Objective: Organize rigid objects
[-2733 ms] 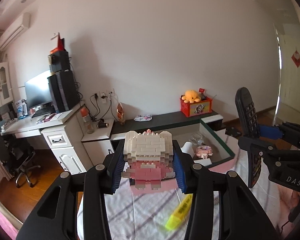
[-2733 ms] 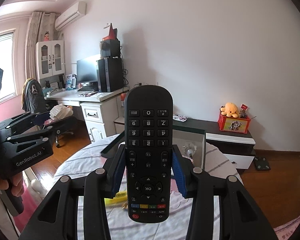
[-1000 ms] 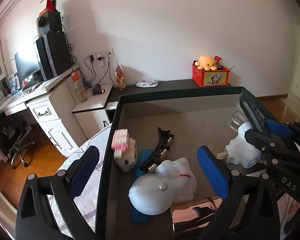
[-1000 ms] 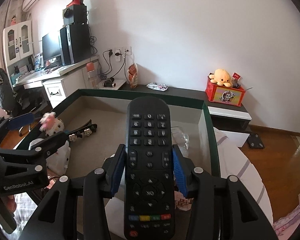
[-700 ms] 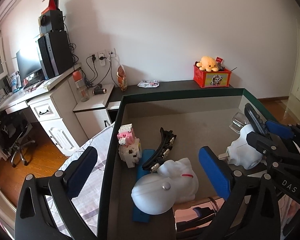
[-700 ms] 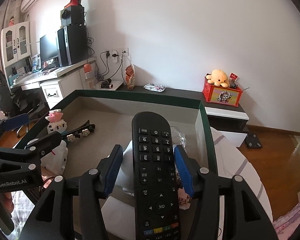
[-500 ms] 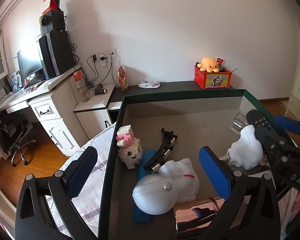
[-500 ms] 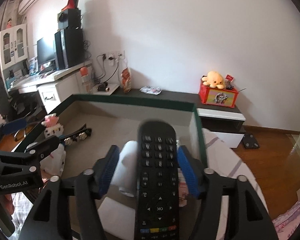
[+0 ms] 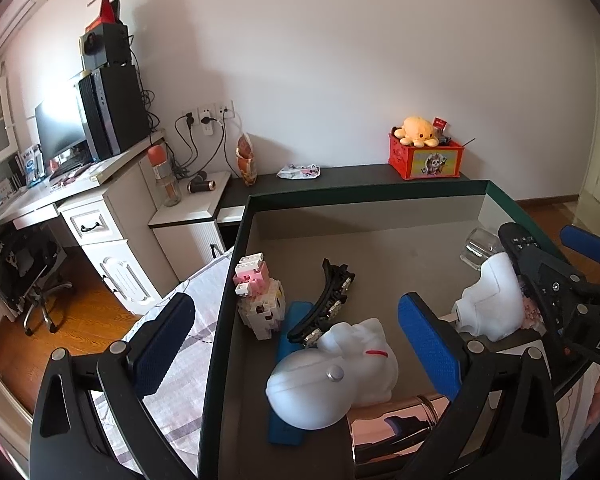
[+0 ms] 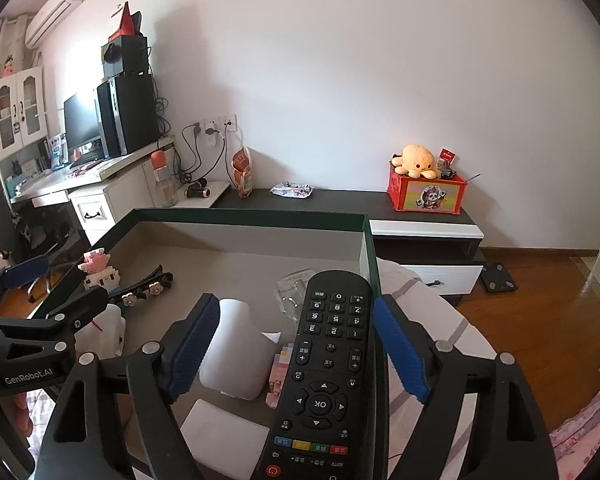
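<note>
Remote control: your right gripper fingers opening, left gripper spread empty; unsupported, it may slide off the box rim.

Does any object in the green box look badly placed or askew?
Yes. The remote control lies aslant on the box's right wall, between the right gripper's opening jaws, untouched by its pads. The brick figure leans sideways.

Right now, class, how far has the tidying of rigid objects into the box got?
Done: the brick figure, hair clip and white bear figure lie in the green-rimmed box. In hand: the right hand-held gripper is opening around the remote, pads clear of it, over the box's right side. The left hand-held gripper is open, empty. Left: nothing more visible.
</note>
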